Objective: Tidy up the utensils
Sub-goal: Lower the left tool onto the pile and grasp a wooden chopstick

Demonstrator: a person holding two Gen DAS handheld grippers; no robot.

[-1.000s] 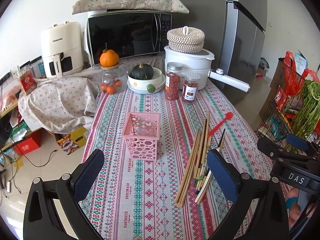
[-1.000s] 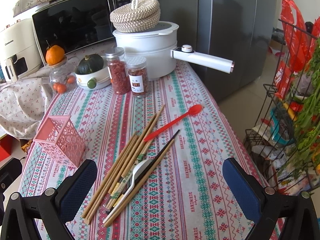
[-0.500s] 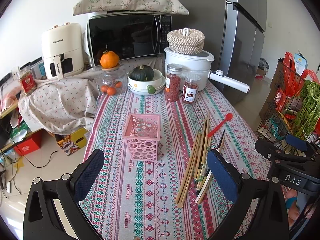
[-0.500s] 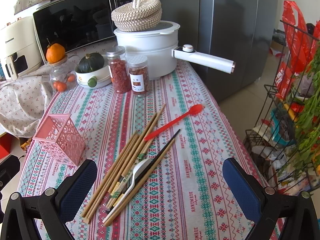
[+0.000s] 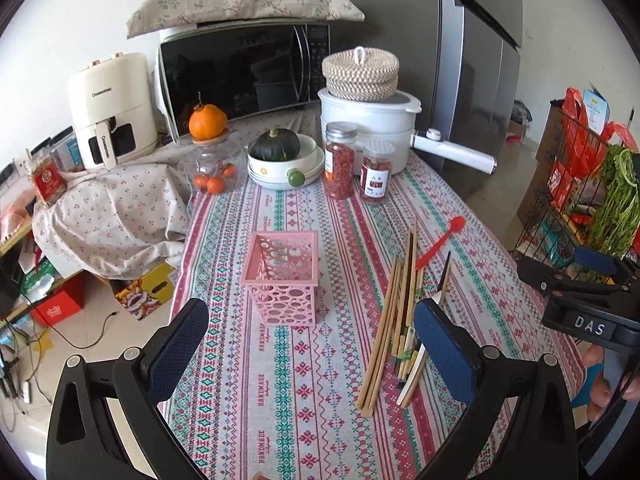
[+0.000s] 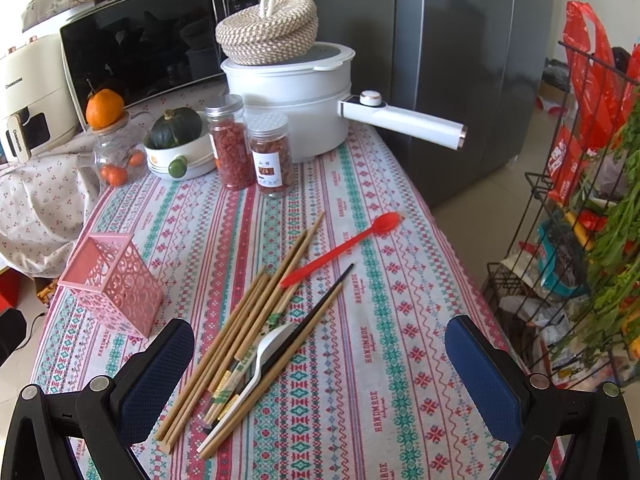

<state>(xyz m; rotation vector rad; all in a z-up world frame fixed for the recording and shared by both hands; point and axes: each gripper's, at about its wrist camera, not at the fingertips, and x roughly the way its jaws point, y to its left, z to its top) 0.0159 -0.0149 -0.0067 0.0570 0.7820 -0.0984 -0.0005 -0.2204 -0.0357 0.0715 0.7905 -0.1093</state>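
- Hovering wide open and empty, left hand-held gripper point(image 5: 308, 354) and right hand-held gripper point(image 6: 320, 364) risk scattering the loose wooden chopsticks point(image 6: 240, 320) mid-counter.
- Light pink perforated plastic basket point(image 5: 282, 276), near the counter's left edge, could tip; white spoon point(image 6: 266, 354) seems pinned.

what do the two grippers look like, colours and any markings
Both are black plastic frames with silver screws and two fingers faced with dark blue textured pads: left gripper, right gripper. Seen from the left wrist camera, the right gripper's body carries a white "DAS" label. No cables or sleeves are visible.
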